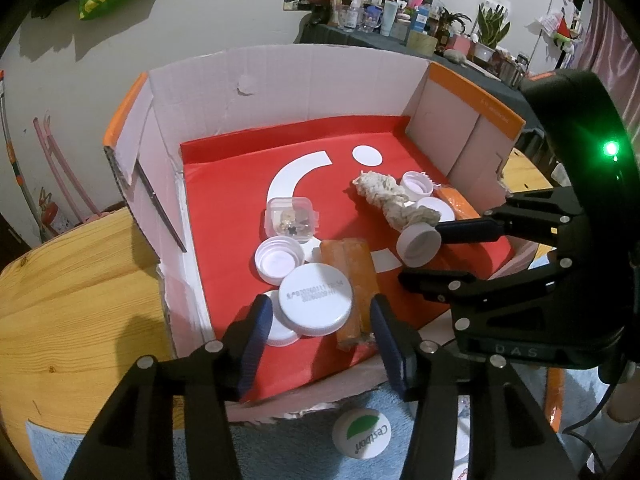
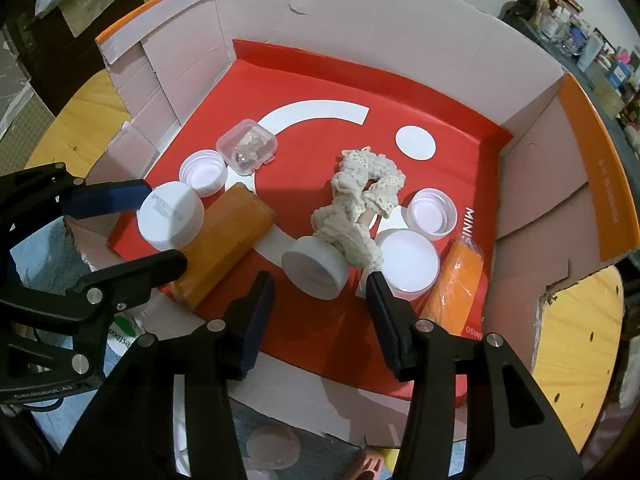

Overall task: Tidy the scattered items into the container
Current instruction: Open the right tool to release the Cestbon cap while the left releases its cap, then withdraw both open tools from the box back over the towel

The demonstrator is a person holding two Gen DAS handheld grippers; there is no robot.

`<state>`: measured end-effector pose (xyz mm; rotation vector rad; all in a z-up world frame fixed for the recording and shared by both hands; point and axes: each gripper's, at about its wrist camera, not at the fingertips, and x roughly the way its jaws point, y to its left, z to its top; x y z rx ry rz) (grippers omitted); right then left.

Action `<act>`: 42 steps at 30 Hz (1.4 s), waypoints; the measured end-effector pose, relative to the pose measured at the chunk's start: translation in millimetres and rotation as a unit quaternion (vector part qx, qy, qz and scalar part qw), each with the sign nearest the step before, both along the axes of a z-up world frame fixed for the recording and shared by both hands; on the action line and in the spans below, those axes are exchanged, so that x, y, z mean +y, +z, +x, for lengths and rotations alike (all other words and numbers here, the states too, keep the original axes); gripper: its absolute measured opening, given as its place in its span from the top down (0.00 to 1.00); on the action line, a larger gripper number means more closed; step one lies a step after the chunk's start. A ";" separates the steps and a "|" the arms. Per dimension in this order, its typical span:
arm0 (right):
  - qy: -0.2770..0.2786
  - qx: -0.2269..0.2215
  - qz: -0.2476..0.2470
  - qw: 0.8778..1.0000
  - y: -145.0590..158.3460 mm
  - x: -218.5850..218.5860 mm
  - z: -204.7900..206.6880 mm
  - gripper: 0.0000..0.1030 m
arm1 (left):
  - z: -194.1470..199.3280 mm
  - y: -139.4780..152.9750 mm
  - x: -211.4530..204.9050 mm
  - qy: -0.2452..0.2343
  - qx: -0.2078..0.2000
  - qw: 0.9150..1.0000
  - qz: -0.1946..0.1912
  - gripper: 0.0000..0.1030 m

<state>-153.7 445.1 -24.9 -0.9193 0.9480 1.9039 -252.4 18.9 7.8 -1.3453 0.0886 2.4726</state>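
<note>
Both claws are seen parted and empty over the cardboard box [image 2: 360, 12]. From the left claw [image 1: 316, 332], a printed white cap [image 1: 316, 300] lies at twelve o'clock, loose between the pads. From the right claw [image 2: 320, 300], a plain white cap [image 2: 316, 266] lies at twelve o'clock. One green-logo cap [image 1: 362, 432] is left outside on the blue towel [image 1: 280, 452], at six o'clock, nearer the left claw.

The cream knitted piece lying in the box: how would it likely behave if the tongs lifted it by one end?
The cream knitted piece looks soft and bunched, so it would probably droop rather than stay stiff. It seems light for its bulk, being open crochet-like yarn. Its lower end lies against a white cap, so lifting might nudge that cap, which looks apt to roll.
</note>
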 end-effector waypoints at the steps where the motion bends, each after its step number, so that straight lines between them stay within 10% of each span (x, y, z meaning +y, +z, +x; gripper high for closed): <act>1: -0.001 -0.001 0.001 1.000 -0.2 0.0 0.8 0.51 | 0.1 0.4 0.2 0.000 0.001 1.000 0.000 0.46; 42: -0.072 0.027 0.093 0.993 68.0 -55.3 33.7 0.32 | 72.1 77.0 5.0 0.008 0.118 0.993 -0.001 0.12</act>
